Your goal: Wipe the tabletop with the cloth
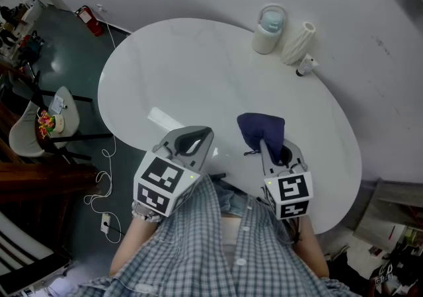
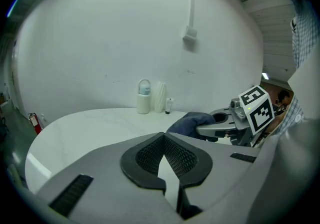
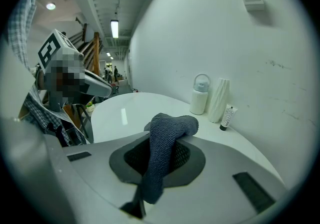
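Note:
The dark blue cloth hangs bunched from my right gripper, which is shut on it just above the near right part of the white oval tabletop. In the right gripper view the cloth drapes over the closed jaws of the right gripper and hides the tips. My left gripper hovers over the table's near edge, shut with nothing in it. In the left gripper view its jaws meet in front of the left gripper, and the cloth shows to the right.
At the table's far right stand a white bottle, a ribbed white vase and a small tube, close to the wall. A chair and cables are on the floor to the left.

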The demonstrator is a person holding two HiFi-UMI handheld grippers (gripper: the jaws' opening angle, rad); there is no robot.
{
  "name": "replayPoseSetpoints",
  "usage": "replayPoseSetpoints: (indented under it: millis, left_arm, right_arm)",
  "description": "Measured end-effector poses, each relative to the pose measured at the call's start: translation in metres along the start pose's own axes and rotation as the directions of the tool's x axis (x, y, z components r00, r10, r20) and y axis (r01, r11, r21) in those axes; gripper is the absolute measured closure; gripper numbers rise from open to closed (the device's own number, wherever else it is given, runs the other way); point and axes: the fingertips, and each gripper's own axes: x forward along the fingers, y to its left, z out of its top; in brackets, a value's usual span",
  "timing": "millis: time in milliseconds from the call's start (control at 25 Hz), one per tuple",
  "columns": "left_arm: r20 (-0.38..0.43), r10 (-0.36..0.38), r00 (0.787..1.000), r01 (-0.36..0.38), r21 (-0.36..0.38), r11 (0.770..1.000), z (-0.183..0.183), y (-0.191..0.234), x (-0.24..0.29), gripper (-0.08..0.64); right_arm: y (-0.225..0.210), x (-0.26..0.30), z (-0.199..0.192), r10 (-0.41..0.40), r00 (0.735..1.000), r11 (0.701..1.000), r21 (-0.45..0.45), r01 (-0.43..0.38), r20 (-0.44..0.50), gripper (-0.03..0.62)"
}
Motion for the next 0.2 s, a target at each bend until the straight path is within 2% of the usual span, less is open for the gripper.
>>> replayPoseSetpoints:
  millis: [200]
  left_arm:
    - [0.001,0.000,1.000,0.000,0.002,1.000,0.0003,0.0000,0.0000,0.557]
  right_arm:
    - [0.0013,0.0004,-0.0016,0.002,1.000,1.000,0.003,-0.002,-0.002,0.561]
